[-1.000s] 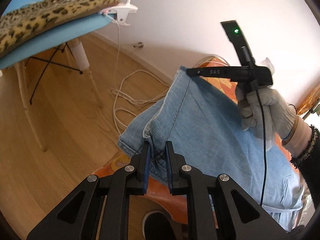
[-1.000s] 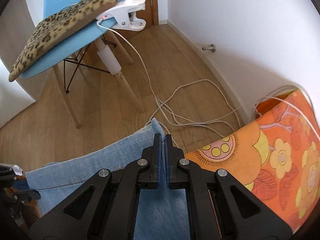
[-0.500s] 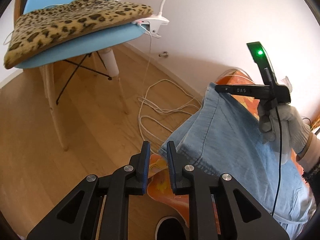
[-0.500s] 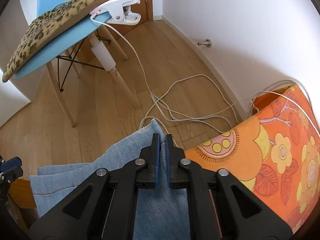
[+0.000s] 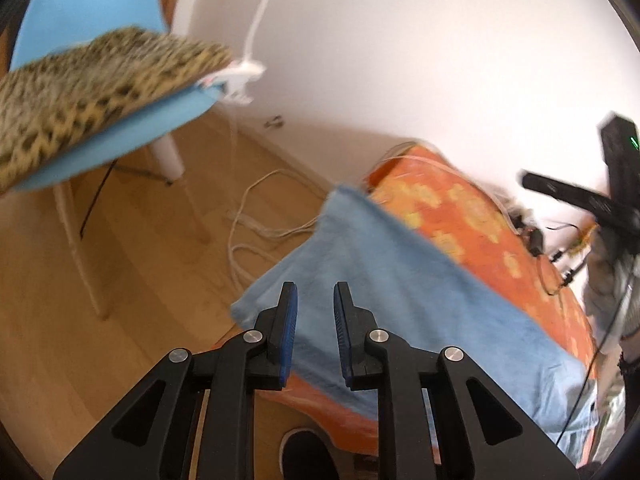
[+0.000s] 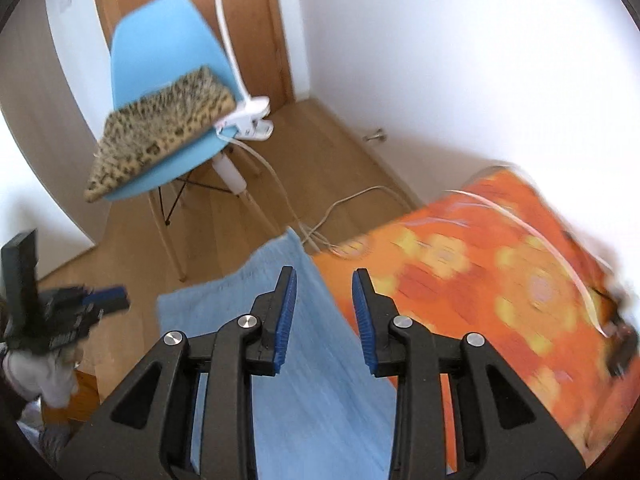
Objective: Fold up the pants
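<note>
The light blue denim pants (image 5: 400, 292) lie folded flat on the orange flowered surface (image 5: 472, 216), their end hanging a little over its edge. My left gripper (image 5: 314, 312) is open and empty just above the near corner of the pants. My right gripper (image 6: 324, 304) is open and empty above the pants (image 6: 320, 380), over their right edge. The right gripper also shows at the far right of the left wrist view (image 5: 592, 200), and the left gripper at the far left of the right wrist view (image 6: 80, 312).
A blue chair (image 6: 160, 64) with a leopard-print cushion (image 6: 160, 120) stands on the wooden floor (image 5: 120, 280) beyond the surface. A white clamp lamp (image 6: 248, 120) is clipped to it. White cables (image 5: 256, 224) lie on the floor by the white wall.
Both grippers have opened and let go of the pants. The pants have dropped flat onto the orange surface. Both grippers have pulled back and up.
</note>
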